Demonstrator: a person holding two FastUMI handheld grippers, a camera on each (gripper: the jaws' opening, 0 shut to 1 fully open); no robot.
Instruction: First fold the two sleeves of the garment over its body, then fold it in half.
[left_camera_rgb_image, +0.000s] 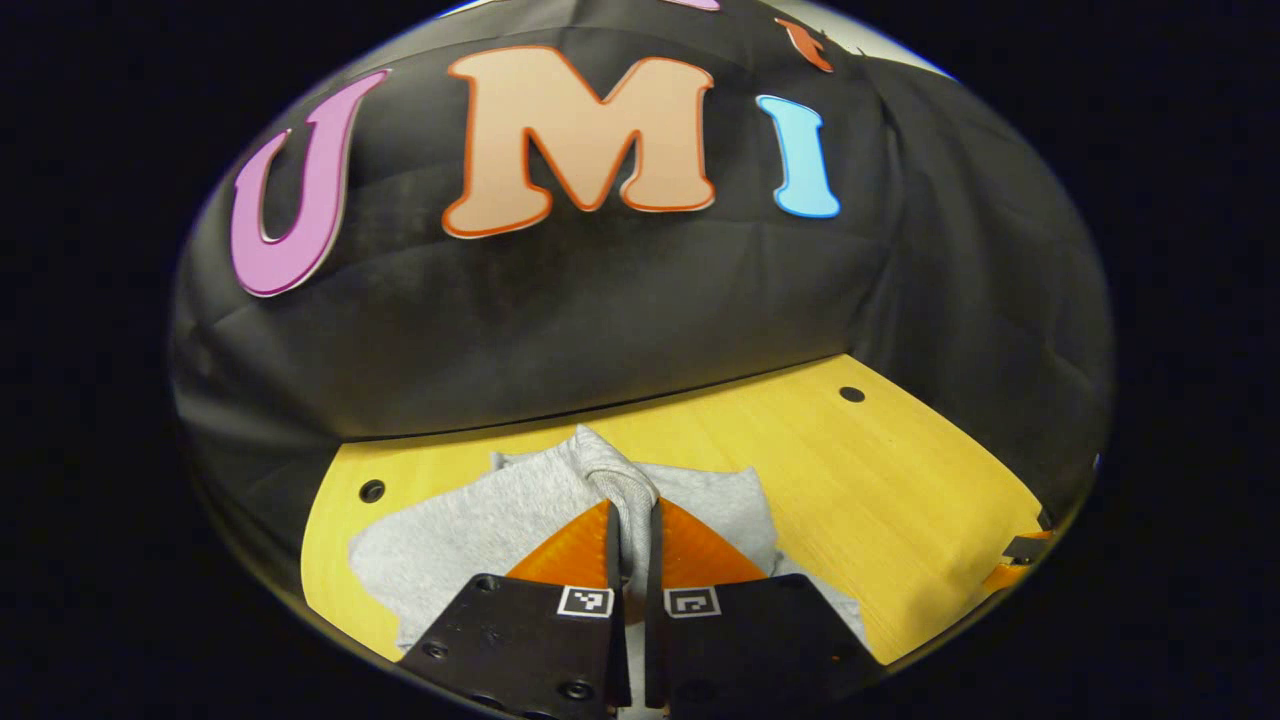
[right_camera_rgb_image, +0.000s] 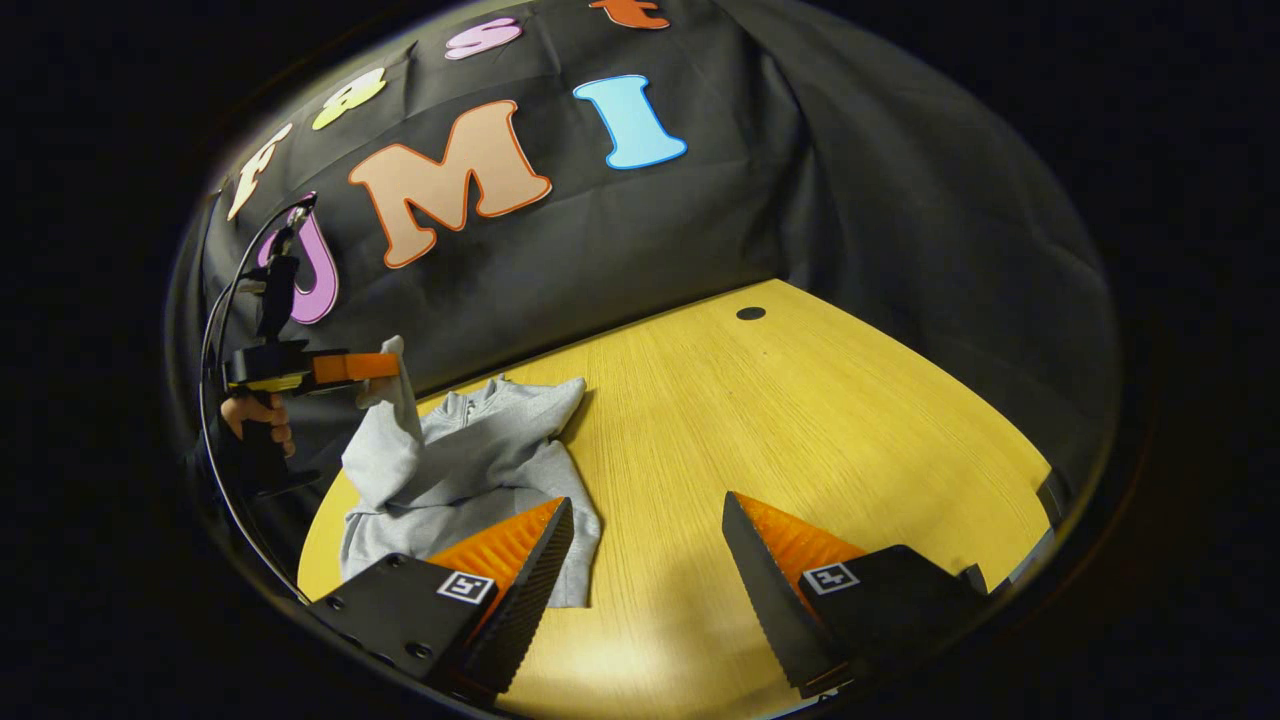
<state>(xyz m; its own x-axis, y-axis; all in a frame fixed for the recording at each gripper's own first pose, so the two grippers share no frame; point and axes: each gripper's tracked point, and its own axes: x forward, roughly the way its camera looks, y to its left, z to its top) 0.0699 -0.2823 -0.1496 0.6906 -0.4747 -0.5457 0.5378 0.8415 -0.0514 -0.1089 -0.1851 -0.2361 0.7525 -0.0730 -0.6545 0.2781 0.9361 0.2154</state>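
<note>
A grey garment (right_camera_rgb_image: 470, 460) lies on the left part of the yellow wooden table (right_camera_rgb_image: 820, 420). My left gripper (left_camera_rgb_image: 632, 540) is shut on the cuff of one grey sleeve (left_camera_rgb_image: 620, 485), which stands up between its fingers. In the right gripper view that same gripper (right_camera_rgb_image: 385, 368), held by a hand (right_camera_rgb_image: 255, 412), lifts the sleeve (right_camera_rgb_image: 385, 440) above the garment's left side. The other sleeve (right_camera_rgb_image: 560, 400) lies over the body. My right gripper (right_camera_rgb_image: 645, 530) is open and holds nothing. It hovers over the table just right of the garment's hem.
Black cloth walls (left_camera_rgb_image: 600, 300) close the table at the back and right. Round holes (right_camera_rgb_image: 750, 313) mark the tabletop near its far edge. A cable (right_camera_rgb_image: 215, 330) loops off the left gripper. Bare wood spreads to the garment's right.
</note>
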